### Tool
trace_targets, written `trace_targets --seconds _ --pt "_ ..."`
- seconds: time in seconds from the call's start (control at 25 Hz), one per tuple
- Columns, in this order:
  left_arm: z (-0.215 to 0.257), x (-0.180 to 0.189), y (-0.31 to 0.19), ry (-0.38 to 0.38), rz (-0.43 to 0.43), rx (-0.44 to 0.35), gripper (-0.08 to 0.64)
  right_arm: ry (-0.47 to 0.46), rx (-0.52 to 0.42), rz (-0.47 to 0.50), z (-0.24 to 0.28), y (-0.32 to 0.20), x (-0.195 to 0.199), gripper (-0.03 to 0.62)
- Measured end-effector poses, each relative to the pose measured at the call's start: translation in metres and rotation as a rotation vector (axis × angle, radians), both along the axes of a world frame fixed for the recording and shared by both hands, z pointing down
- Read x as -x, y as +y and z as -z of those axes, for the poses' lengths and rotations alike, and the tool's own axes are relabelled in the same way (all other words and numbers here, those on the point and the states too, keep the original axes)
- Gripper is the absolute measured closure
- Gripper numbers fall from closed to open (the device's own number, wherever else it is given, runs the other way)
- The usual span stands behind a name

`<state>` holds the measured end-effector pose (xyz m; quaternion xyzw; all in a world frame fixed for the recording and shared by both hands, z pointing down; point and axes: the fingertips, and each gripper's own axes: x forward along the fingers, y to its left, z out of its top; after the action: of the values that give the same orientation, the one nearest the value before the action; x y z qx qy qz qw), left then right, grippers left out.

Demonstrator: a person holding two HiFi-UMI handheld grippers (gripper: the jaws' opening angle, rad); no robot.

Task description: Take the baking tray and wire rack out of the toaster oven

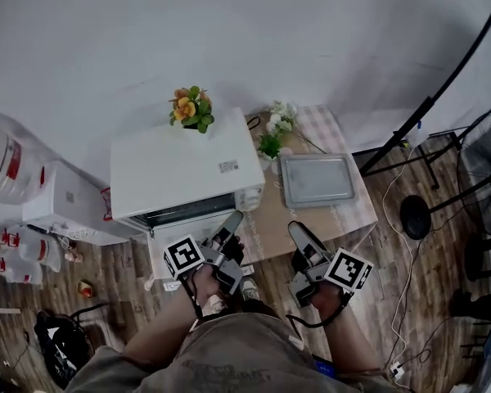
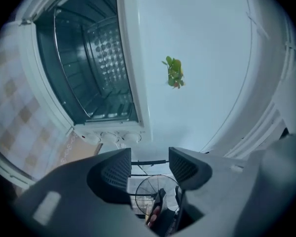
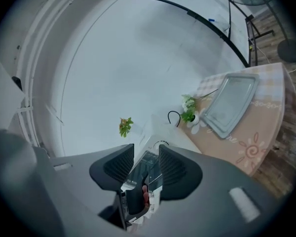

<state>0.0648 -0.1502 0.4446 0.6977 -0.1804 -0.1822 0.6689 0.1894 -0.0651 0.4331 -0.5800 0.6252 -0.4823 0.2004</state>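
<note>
Head view: toaster oven (image 1: 186, 178) open; baking tray (image 1: 317, 180) already out, on the table (image 1: 348, 215) to its right; left gripper (image 1: 231, 222) and right gripper (image 1: 296, 232) short of the oven.
Left gripper view: jaws spread, empty; wire rack (image 2: 69, 78) apparently still inside. Recommended: enter level, pinch the front bar, draw straight out.
Right gripper view: jaws partly apart, nothing between.

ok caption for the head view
Left claw and right claw face the open white toaster oven; grey metal baking tray already out
</note>
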Motion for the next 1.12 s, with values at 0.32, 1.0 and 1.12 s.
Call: trace_targets --seconds 0.32,1.0,1.12 --pt "0.016 0.100 -0.008 -0.009 0.172 -0.050 0.318 -0.109 -0.083 0.207 0.010 -0.014 0.098 0.400" --pt "-0.015 0.242 0.001 -0.100 0.429 -0.009 0.342 -0.167 -0.036 0.340 -0.012 -0.044 0.187 0.428" --pt "-0.017 0.245 -0.004 -0.093 0.438 -0.003 0.342 -0.173 -0.039 0.336 -0.015 -0.050 0.193 0.428"
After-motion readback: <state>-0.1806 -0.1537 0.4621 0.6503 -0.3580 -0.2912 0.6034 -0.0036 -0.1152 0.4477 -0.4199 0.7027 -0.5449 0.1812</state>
